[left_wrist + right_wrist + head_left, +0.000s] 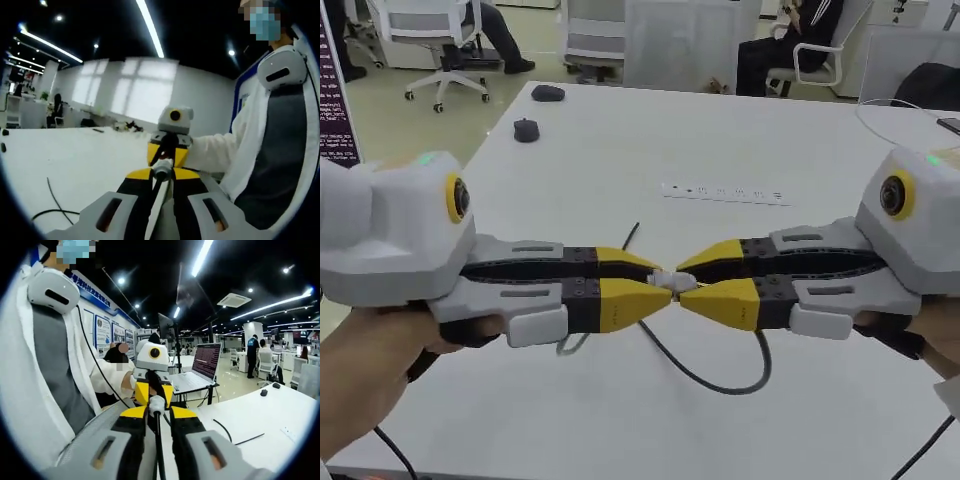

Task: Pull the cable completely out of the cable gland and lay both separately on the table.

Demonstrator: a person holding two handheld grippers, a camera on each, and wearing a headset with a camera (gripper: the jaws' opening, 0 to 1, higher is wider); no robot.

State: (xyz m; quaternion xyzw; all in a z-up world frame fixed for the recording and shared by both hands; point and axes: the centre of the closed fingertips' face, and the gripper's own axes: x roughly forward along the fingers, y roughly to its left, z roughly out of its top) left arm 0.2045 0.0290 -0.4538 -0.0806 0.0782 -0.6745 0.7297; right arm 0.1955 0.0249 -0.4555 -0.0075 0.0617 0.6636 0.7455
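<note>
Left hand-held gripper [645, 281] and right hand-held gripper [696, 283] are meeting nose to nose above the counter [620, 150], both with jaws drawn narrow. The left one is pinching the small white cable gland [671, 282] at its tips. The right one is apparently clamping the black cable [720, 385] just beside the gland, since the right gripper view is showing the cable running back between its jaws. Gland and cable are hanging in the air between the two wedge-shaped yellow jaw pairs, while the rest of the cable is sagging in a loose loop onto the counter below. To do the pull well, the hands should be moving straight apart along the cable's line, with the gland held firmly and not twisting. The right jaws will probably be needing fresh bites further along as the cable slides through. The gland is looking like hard, rounded plastic, and the cable is looking thin, limp and rubbery, so it may be dragging in the seal. The counter is appearing smooth, matt and white.
</note>
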